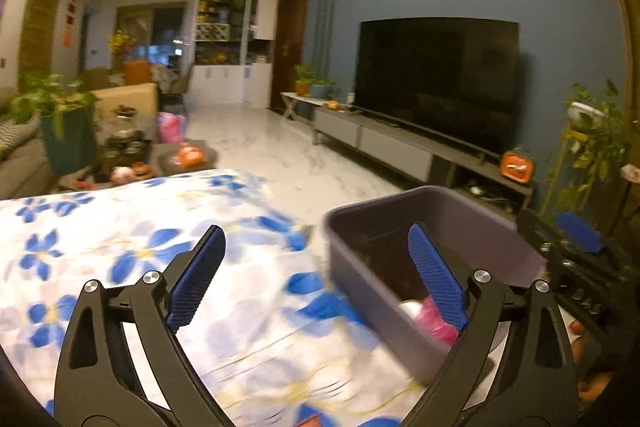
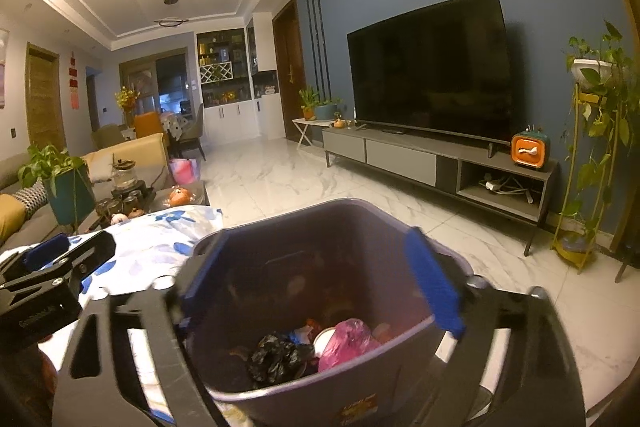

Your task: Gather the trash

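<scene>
Purple bin (image 2: pixel 256 259), blue-flowered white cloth (image 1: pixel 132 251), pink bag (image 2: pixel 346 343), black bag (image 2: pixel 276 357)

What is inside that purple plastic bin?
The purple plastic bin holds a crumpled black plastic bag, a crumpled pink plastic bag, a round white item between them and reddish scraps. Whatever lies beneath this pile is covered.

Dark television (image 2: pixel 430 71) above grey console (image 2: pixel 440 163); floral tablecloth (image 1: pixel 132 267).

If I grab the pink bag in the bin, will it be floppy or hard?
Probably floppy: the pink bag looks crumpled and thin, like plastic film. Likely light too, since it sits loosely on the other trash in the bin. Its shiny surface might slip.
</scene>
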The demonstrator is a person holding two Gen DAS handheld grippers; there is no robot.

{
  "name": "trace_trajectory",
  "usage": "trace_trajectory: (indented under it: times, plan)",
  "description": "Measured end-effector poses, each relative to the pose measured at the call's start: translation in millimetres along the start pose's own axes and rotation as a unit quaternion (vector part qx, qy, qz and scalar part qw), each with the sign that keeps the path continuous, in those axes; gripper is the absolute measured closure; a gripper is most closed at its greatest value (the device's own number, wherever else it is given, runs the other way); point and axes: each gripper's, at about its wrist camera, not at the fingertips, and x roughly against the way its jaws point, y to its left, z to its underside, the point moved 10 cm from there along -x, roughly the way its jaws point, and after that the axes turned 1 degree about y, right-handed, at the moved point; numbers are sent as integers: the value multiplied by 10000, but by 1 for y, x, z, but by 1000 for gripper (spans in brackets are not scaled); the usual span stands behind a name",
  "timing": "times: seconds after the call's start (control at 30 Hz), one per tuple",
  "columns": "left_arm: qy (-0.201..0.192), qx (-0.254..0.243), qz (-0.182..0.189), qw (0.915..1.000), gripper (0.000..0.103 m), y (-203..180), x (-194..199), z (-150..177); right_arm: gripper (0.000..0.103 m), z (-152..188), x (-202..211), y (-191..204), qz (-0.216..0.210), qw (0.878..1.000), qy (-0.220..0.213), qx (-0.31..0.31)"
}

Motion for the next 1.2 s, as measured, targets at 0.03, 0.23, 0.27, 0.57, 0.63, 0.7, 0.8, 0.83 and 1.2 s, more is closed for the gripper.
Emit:
trace_trajectory:
  times: [0.03, 0.23, 0.27, 0.57, 0.63, 0.7, 0.8, 0.83, 1.2]
  plan:
    - [17, 3, -137, 9999, 11, 7, 6, 3, 14, 1, 3, 4, 4, 10000, 14, 34]
    - [123, 49, -591, 9982, 11, 41, 43, 17, 6, 7, 23, 29, -102, 9996, 121, 248]
    - [140, 46, -652, 9978, 11, 46, 51, 20, 6, 8, 26, 34, -116, 9994, 139, 287]
    - [215, 212, -1125, 9932, 10, 81, 116, 34, 6, 17, 66, 73, -218, 9977, 303, 560]
    - [188, 221, -1250, 9917, 10, 89, 133, 36, 6, 19, 76, 80, -239, 9975, 277, 612]
    - [165, 256, -1314, 9909, 10, 93, 146, 37, 6, 20, 86, 86, -243, 9972, 268, 649]
    - [117, 310, -1427, 9892, 10, 101, 167, 38, 6, 22, 100, 91, -211, 9972, 259, 673]
    - [95, 310, -1458, 9888, 10, 102, 174, 39, 6, 22, 105, 94, -215, 9971, 240, 685]
    - [-55, 372, -1529, 9875, 9, 115, 223, 45, 6, 32, 154, 126, -463, 9948, 13, 908]
